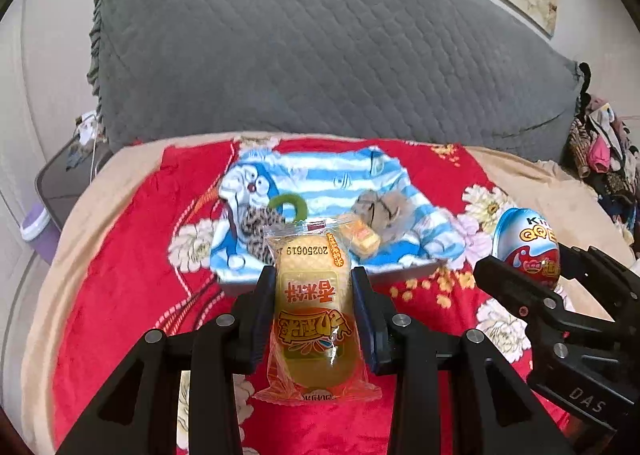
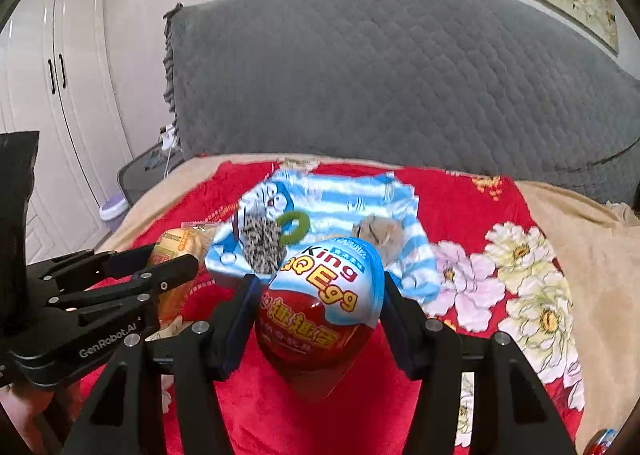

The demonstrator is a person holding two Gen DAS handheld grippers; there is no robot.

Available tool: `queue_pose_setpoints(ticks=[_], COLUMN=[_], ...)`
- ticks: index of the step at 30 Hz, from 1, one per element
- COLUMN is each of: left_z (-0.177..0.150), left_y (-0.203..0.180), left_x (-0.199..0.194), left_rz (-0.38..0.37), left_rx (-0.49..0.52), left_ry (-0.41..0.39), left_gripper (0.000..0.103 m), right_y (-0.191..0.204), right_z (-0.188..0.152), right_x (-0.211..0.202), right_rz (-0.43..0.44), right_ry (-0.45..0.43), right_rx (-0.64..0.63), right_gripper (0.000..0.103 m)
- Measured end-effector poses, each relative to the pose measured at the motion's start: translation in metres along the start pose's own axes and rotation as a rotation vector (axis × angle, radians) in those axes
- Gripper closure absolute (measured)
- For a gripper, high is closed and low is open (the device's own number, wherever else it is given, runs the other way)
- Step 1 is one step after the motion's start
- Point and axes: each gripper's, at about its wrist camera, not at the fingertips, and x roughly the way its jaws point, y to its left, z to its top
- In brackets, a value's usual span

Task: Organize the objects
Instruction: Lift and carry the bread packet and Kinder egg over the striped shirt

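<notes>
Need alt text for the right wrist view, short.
The right gripper holds a red-and-blue toy egg above a red floral blanket. At left, the left gripper holds a yellow snack pack. Behind them, a blue striped box holds small items.

The snack pack [image 1: 316, 319] is hiding part of the green ring [image 1: 290, 205] in the left view. The egg [image 2: 324, 303] is covering the lower edge of the striped cloth [image 2: 340, 195] in the right view. The grey furry thing [image 2: 378, 233] is too blurred to identify. The pile of clothes [image 1: 604, 143] is cut off at the right edge.
</notes>
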Motion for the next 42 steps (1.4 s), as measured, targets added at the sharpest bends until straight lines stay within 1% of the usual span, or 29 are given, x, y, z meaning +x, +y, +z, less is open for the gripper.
queue_pose_setpoints(ticks=[6, 11, 17, 22, 28, 32, 35, 42], left_z=[0.026, 0.045, 0.069, 0.081, 0.084, 0.082, 0.078, 0.066], left_y=[-0.004, -0.005, -0.008, -0.010, -0.008, -0.008, -0.008, -0.002], left_x=[-0.001, 0.016, 0.051, 0.091, 0.141, 0.170, 0.188, 0.219], left_rz=[0.002, 0.005, 0.014, 0.013, 0.014, 0.024, 0.030, 0.052], left_rx=[0.006, 0.013, 0.038, 0.039, 0.027, 0.028, 0.032, 0.032], left_ry=[-0.023, -0.019, -0.006, 0.017, 0.056, 0.077, 0.094, 0.125], left_gripper=[0.065, 0.065, 0.065, 0.065, 0.065, 0.065, 0.065, 0.065], right_y=[-0.005, -0.015, -0.027, -0.035, -0.046, -0.054, -0.061, -0.064], right_z=[0.026, 0.048, 0.068, 0.076, 0.078, 0.075, 0.071, 0.061], right_x=[-0.007, 0.001, 0.030, 0.070, 0.124, 0.149, 0.170, 0.203], right_rz=[-0.007, -0.017, -0.020, -0.035, -0.035, -0.043, -0.046, -0.039], right_ry=[-0.039, -0.054, -0.046, -0.013, 0.048, 0.071, 0.095, 0.131], right_rx=[-0.013, -0.025, -0.034, -0.043, -0.050, -0.047, -0.041, -0.034], right_gripper=[0.045, 0.045, 0.045, 0.045, 0.045, 0.045, 0.045, 0.045])
